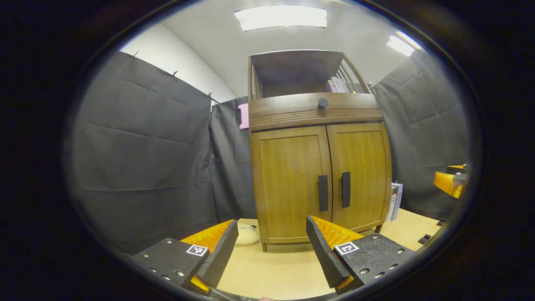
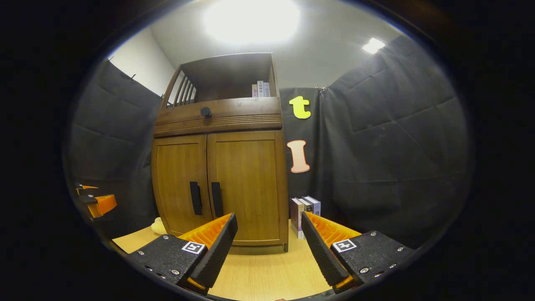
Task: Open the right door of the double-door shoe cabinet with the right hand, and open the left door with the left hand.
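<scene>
A wooden double-door shoe cabinet (image 1: 317, 167) (image 2: 221, 167) stands on a light wooden table, both doors shut. Its left door (image 1: 290, 184) (image 2: 179, 188) carries a black handle (image 1: 323, 192) (image 2: 195, 197); the right door (image 1: 361, 175) (image 2: 248, 184) has a matching handle (image 1: 345, 189) (image 2: 216, 199). My left gripper (image 1: 271, 246) is open in front of the left door, well short of it. My right gripper (image 2: 267, 246) is open too, facing the right door from a distance. In the left gripper view the right gripper (image 1: 451, 182) shows at the right edge; in the right gripper view the left gripper (image 2: 96, 202) shows at the left edge.
A drawer with a round black knob (image 1: 322, 103) (image 2: 205, 111) sits above the doors, under an open shelf holding books (image 2: 260, 89). More books (image 1: 395, 200) (image 2: 304, 215) stand right of the cabinet. A pale soft object (image 1: 247, 234) (image 2: 159, 226) lies at its left foot. Black cloth walls surround the table (image 1: 271, 271).
</scene>
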`<state>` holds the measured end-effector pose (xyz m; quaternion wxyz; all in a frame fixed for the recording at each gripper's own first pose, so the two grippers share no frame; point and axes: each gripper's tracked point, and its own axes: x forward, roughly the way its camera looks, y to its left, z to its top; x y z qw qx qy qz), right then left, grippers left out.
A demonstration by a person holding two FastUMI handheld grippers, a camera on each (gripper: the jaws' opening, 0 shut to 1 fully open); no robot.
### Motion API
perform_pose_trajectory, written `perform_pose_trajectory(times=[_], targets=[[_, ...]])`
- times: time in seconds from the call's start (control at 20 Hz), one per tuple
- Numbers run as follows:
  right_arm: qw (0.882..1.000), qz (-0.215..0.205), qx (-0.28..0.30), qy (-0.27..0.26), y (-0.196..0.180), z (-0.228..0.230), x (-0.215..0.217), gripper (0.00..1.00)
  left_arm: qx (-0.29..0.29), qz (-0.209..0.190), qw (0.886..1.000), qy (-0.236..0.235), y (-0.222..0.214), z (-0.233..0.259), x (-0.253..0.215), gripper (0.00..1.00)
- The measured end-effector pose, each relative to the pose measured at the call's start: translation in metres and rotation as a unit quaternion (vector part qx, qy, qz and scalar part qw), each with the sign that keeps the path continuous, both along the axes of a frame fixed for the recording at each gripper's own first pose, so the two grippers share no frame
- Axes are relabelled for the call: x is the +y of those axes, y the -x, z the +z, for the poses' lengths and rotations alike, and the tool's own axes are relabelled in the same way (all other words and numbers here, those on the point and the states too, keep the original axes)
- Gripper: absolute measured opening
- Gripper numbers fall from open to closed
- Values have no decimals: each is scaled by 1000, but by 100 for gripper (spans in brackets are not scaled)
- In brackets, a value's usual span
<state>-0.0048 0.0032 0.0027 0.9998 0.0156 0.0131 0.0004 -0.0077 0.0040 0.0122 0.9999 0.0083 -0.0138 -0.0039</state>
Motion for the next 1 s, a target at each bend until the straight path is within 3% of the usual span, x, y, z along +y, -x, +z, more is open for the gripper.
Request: perform_pose_trajectory(times=[0.55, 1.0], targets=[[1000, 15, -3, -4, -4, -1, 4, 95, -8, 11, 1000, -8, 5, 6, 2, 100], [998, 46, -34, -5, -11, 4, 12, 94, -15, 53, 998, -13, 19, 14, 37, 100]])
